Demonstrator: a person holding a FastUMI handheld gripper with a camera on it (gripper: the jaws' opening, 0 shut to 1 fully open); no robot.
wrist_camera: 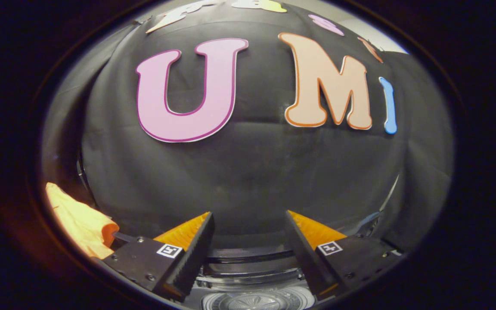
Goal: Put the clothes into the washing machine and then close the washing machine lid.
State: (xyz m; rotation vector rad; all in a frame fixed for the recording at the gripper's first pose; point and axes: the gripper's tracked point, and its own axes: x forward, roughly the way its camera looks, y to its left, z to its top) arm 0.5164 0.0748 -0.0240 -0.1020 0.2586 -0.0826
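Observation:
My gripper (pixel 248 217) is open, its two orange-backed black fingers (pixel 187 254) spread wide with nothing between them. Below and between the fingers lies the open top of the washing machine (pixel 248 275), with its drum and the round agitator at the bottom (pixel 256 301) showing. A yellow-orange piece of clothing (pixel 82 221) lies off to the left of the left finger, beside the machine. The machine's lid appears raised, its dark curved edge (pixel 85 181) rising behind the cloth against the booth wall.
The black cloth booth wall (pixel 248 172) stands close behind the machine. A strip of lighter wall (pixel 373 34) shows above the cloth at the upper right.

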